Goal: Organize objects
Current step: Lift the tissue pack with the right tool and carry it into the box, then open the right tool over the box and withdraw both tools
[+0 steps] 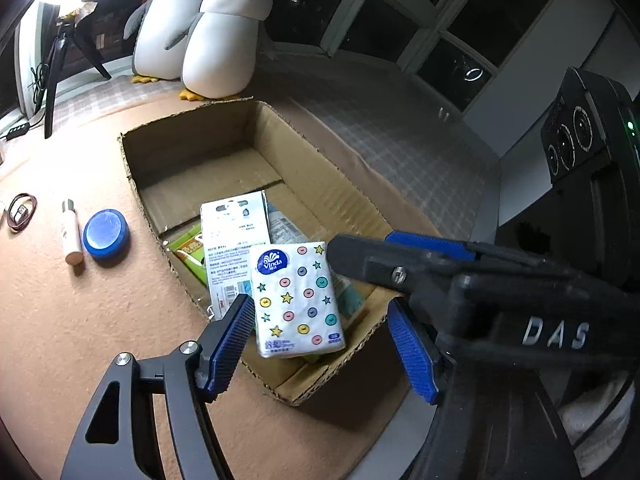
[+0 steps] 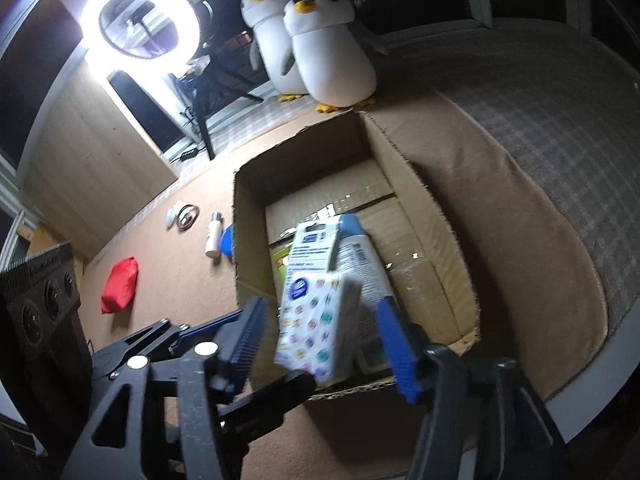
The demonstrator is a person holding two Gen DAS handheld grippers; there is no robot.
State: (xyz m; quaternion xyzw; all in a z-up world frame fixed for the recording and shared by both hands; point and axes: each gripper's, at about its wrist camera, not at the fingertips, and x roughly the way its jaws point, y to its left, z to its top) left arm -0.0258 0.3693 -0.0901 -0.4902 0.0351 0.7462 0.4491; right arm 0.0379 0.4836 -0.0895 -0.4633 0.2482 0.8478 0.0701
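Note:
A white tissue pack (image 1: 298, 298) with coloured dots and stars sits tilted in the near end of an open cardboard box (image 1: 224, 132), on top of other packets. My left gripper (image 1: 320, 344) is open around the pack without touching it. My right gripper (image 2: 320, 340) is also open, its blue pads either side of the same pack (image 2: 316, 320), which looks blurred and loose. The right gripper's arm crosses the left wrist view at the right. A white tube (image 1: 71, 232), a blue round tin (image 1: 106, 234) and a coiled cable (image 1: 22, 212) lie left of the box.
Two plush penguins (image 1: 212, 36) stand behind the box. A ring light (image 2: 140, 20) on a tripod stands at the back left. A red pouch (image 2: 120, 284) lies on the orange mat (image 1: 80, 340). A checked cloth (image 2: 560, 140) covers the right side.

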